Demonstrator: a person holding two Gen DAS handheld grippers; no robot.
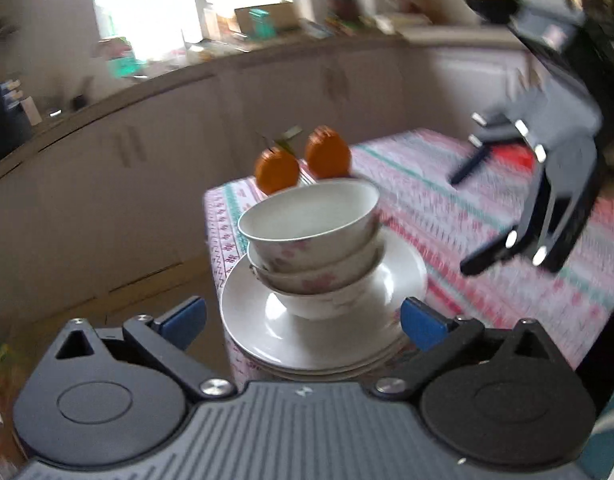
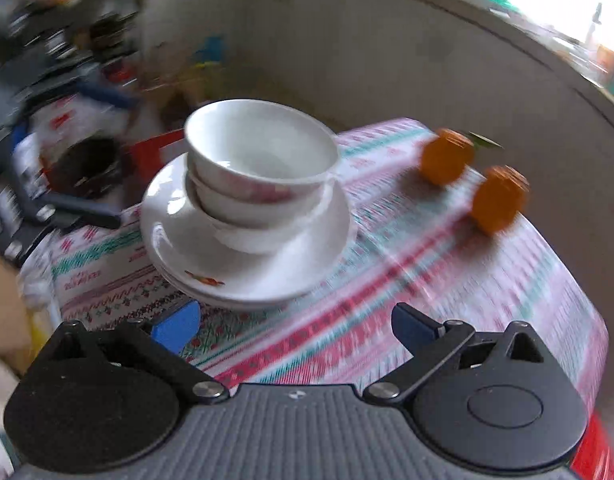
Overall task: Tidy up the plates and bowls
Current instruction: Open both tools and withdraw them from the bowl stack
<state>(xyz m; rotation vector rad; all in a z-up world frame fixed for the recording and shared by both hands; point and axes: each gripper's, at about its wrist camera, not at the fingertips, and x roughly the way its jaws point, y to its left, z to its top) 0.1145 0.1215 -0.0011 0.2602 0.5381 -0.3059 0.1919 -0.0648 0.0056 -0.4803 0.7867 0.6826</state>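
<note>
A stack of three white bowls [image 1: 313, 236] with pink flower prints stands on a stack of white plates [image 1: 327, 336] at the table's near corner. My left gripper [image 1: 303, 320] is open and empty, just short of the plates. The right gripper [image 1: 507, 256] shows in the left wrist view, in the air over the table to the right. In the right wrist view the bowls [image 2: 259, 168] and plates [image 2: 247, 264] lie ahead to the left, and my right gripper [image 2: 295, 328] is open and empty above the tablecloth.
Two orange fruit-shaped objects [image 1: 303, 162] sit behind the stack; they also show in the right wrist view [image 2: 473, 180]. The table has a pink and green patterned cloth [image 1: 487, 216]. Cabinets and a cluttered counter [image 1: 227, 56] run behind. Clutter [image 2: 67, 120] lies beyond the table's left.
</note>
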